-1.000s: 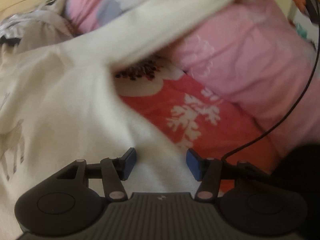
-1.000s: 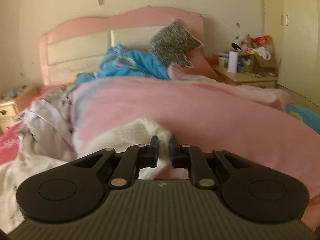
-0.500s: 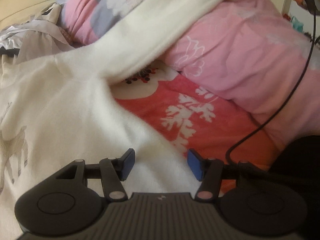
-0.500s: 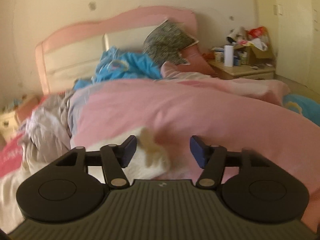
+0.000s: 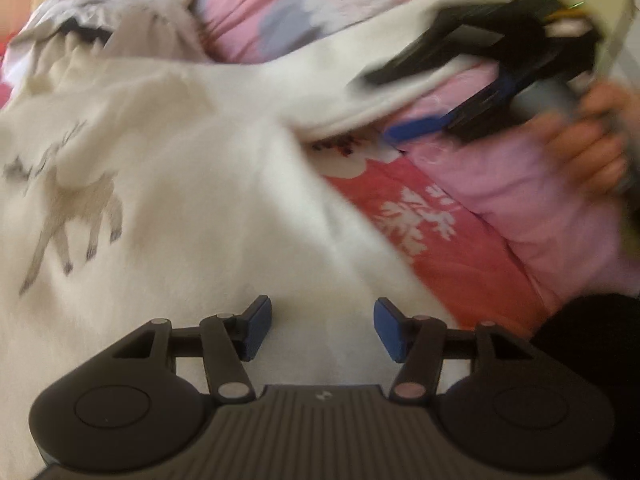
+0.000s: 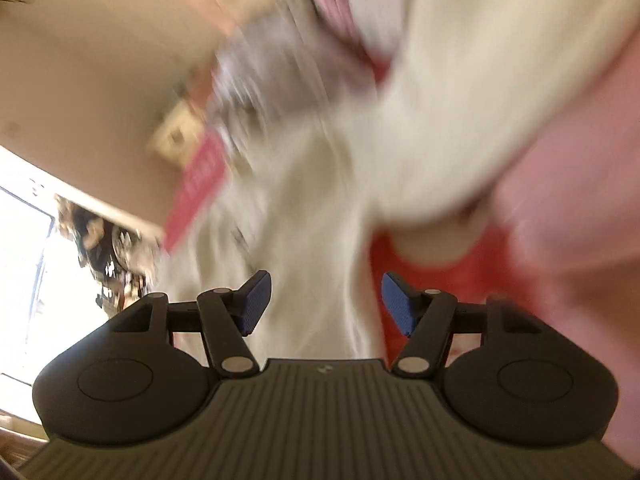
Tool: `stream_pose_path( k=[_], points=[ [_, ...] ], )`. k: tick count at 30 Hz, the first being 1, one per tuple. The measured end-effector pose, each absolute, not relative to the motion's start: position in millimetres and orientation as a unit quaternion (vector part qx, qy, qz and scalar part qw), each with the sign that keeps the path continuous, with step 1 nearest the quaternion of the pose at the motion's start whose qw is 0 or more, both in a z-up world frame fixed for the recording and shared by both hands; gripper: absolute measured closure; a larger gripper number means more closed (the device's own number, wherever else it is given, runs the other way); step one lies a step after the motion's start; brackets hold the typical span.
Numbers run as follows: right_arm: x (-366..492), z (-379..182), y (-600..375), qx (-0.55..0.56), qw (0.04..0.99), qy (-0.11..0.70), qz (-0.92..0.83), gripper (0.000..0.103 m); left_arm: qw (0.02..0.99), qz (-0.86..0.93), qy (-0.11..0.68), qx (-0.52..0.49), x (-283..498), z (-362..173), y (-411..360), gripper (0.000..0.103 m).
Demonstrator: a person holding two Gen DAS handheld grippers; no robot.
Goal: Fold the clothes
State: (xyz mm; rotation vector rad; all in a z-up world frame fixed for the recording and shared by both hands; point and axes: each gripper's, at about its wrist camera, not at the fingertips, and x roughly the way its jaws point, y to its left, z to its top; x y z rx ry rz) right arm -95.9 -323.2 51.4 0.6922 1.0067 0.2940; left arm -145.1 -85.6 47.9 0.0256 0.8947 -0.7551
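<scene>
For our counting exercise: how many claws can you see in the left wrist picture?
2. The left claw sits open at the bottom, over the cream sweater. The right claw, blurred, is at upper right by the sleeve.

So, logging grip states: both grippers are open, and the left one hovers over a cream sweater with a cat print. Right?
Not quite: the print on the cream sweater is a deer with antlers, as the left wrist view shows. The left gripper and right gripper are indeed open.
</scene>
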Motion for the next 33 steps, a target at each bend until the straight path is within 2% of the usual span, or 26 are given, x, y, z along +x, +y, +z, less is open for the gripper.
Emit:
stream_pose_path(
  k=[4, 6, 8, 19, 24, 26, 30, 33],
  points=[
    [-61.7, -5.0, -292.2, 0.322, 0.803, 0.483, 0.131, 0.042, 0.835, -0.359, 0.417, 0.008, -146.4, 45.5, -80.7, 0.046],
    [-54.8, -22.1, -280.5, 0.334, 0.796, 0.486, 0.137, 0.047, 0.836, -0.362, 0.414, 0.008, -146.9, 44.4, -78.6, 0.046],
    [-54.9, -26.0, -272.5, 0.33, 0.798, 0.485, 0.136, 0.093, 0.834, -0.368, 0.41, 0.01, -146.3, 43.8, -77.0, 0.046],
    [-67.7, -6.2, -280.6, 0.273, 0.84, 0.465, 0.062, 0.095, 0.826, -0.375, 0.42, -0.021, -133.3, 50.3, -54.8, 0.046],
    [-74.0, 4.9, -283.4, 0.24, 0.86, 0.451, 0.022, 0.092, 0.831, -0.36, 0.425, -0.016, -130.5, 51.9, -44.3, 0.046],
    [-79.4, 17.2, -287.8, 0.212, 0.876, 0.433, -0.01, 0.087, 0.832, -0.355, 0.426, -0.017, -130.6, 51.7, -40.7, 0.046],
    [-89.6, 29.2, -297.2, 0.234, 0.869, 0.433, 0.045, 0.087, 0.832, -0.351, 0.429, -0.018, -131.2, 51.6, -36.9, 0.046],
    [-89.4, 13.7, -284.7, 0.235, 0.836, 0.482, 0.112, 0.089, 0.831, -0.344, 0.437, -0.02, -133.2, 52.3, -30.0, 0.046]
  ],
)
